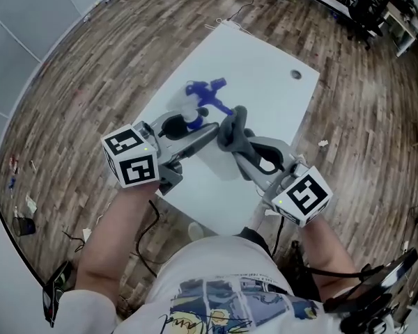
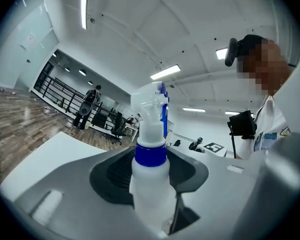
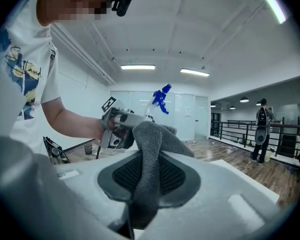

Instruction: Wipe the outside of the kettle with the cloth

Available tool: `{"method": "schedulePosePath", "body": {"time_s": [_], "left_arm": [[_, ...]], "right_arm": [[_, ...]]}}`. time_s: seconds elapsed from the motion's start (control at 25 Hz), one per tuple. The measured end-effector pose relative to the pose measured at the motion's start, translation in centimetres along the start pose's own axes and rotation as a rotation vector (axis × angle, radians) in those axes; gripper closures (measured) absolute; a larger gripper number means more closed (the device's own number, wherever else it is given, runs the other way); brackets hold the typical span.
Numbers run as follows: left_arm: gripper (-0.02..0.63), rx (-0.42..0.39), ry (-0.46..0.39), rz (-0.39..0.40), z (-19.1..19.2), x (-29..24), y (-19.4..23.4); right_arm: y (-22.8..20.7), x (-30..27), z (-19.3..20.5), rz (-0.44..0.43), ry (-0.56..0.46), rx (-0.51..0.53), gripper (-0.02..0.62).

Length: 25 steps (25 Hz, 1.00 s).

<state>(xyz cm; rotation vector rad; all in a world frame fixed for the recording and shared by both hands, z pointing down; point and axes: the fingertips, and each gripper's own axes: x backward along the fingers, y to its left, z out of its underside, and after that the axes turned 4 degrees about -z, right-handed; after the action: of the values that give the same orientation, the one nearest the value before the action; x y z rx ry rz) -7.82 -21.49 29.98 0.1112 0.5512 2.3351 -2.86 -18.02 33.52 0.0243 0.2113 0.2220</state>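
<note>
A white spray bottle (image 1: 194,110) with a blue trigger head is held above the white table (image 1: 265,89), and my left gripper (image 1: 203,131) is shut on it. In the left gripper view the bottle (image 2: 150,169) stands upright between the pads, gripped below its blue collar, by the left gripper (image 2: 151,184). My right gripper (image 1: 238,145) is shut on a grey cloth (image 1: 233,125). In the right gripper view the cloth (image 3: 150,159) bunches up out of the right gripper (image 3: 149,184). The left gripper (image 3: 117,129) and the bottle's blue head (image 3: 161,98) show just beyond it. No kettle is in any view.
The table has a small round hole (image 1: 295,74) near its far right corner. Wood floor surrounds it, with cables and small clutter (image 1: 24,214) at the left. A person (image 3: 262,129) stands far off by black railings. The holder's torso fills the lower head view.
</note>
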Motion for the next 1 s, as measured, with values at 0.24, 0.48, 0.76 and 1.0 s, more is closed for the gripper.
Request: {"method": "schedulePosePath", "body": {"time_s": [0.24,0.48,0.76,1.0], "left_arm": [[0.417,0.021,-0.016,0.019,-2.4,-2.2,-1.3],[0.417,0.010,-0.034,0.034,-1.8,1.2,-1.5],[0.417,0.019,-0.057,0.011,-1.0,2.9,-1.4],[0.416,0.048,-0.062,0.011,-0.3,2.3,-0.7]], "right_arm": [[-1.3,2.8,3.3,0.019,0.058,-0.057,0.520],[2.1,2.4,9.0,0.064,0.150,-0.105,0.520],[3.7,3.5,11.0,0.117,0.199,-0.107,0.519],[4.7,3.2,1.2,0.122,0.053,0.035,0.520]]}}
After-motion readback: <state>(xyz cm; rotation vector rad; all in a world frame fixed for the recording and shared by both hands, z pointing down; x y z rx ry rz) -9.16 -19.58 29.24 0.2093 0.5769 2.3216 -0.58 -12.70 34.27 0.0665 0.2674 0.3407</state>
